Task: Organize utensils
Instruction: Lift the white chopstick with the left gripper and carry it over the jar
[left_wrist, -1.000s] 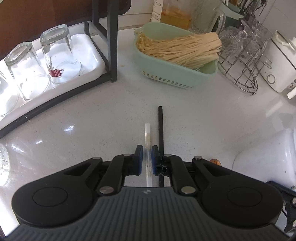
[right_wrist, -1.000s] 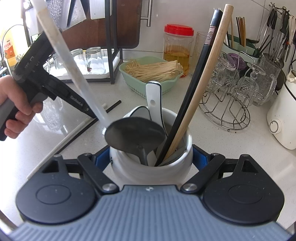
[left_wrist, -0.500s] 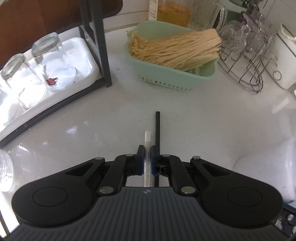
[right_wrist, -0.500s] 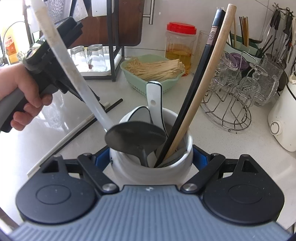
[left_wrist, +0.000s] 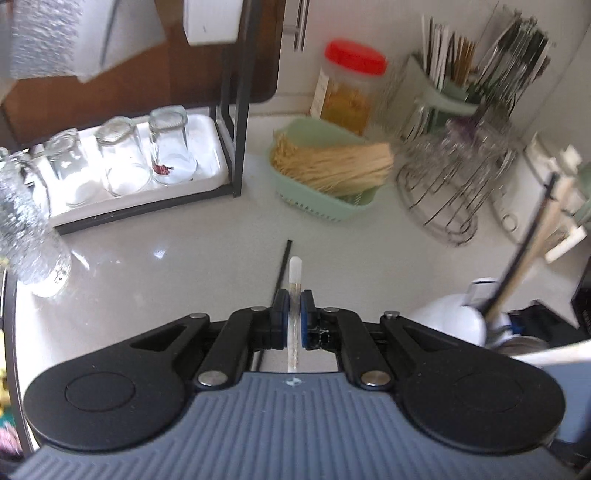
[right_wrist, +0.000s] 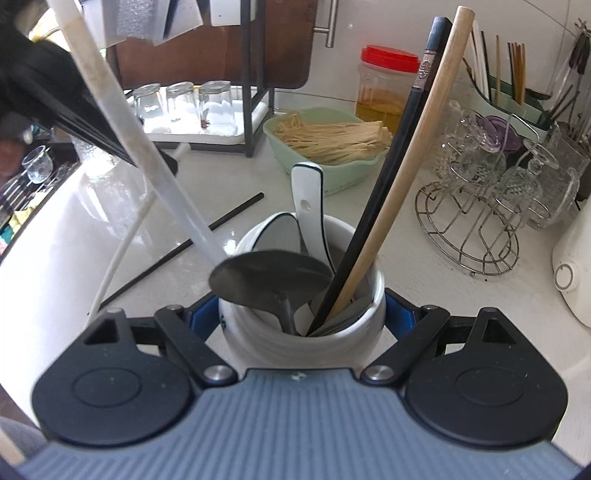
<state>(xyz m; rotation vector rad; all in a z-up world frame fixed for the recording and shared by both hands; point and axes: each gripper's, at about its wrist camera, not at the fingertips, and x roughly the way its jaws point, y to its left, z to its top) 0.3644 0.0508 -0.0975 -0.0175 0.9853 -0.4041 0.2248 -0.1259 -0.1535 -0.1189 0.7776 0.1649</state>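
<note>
My left gripper (left_wrist: 293, 317) is shut on a white chopstick (left_wrist: 295, 269), whose tip pokes out past the pads above the counter. In the right wrist view that white chopstick (right_wrist: 118, 254) hangs slanted from the left gripper (right_wrist: 40, 92) at the upper left. A black chopstick (left_wrist: 282, 264) lies on the counter; it also shows as the black chopstick (right_wrist: 207, 236) left of the cup. My right gripper (right_wrist: 300, 318) is shut on a white ceramic utensil cup (right_wrist: 258, 343), which holds a dark ladle (right_wrist: 269, 277), a white spoon (right_wrist: 306, 195), a black chopstick, a wooden one and a long white handle.
A green basket of noodles (left_wrist: 325, 173) sits behind, by a red-lidded jar (left_wrist: 351, 88). A black rack with upturned glasses (left_wrist: 125, 162) stands left, a wire glass stand (right_wrist: 476, 206) right. A white appliance (right_wrist: 572, 269) is at the far right.
My left gripper has risen and tilted with the white chopstick in it, lifting it off the counter. The black chopstick stayed down. The right gripper and cup kept still.
</note>
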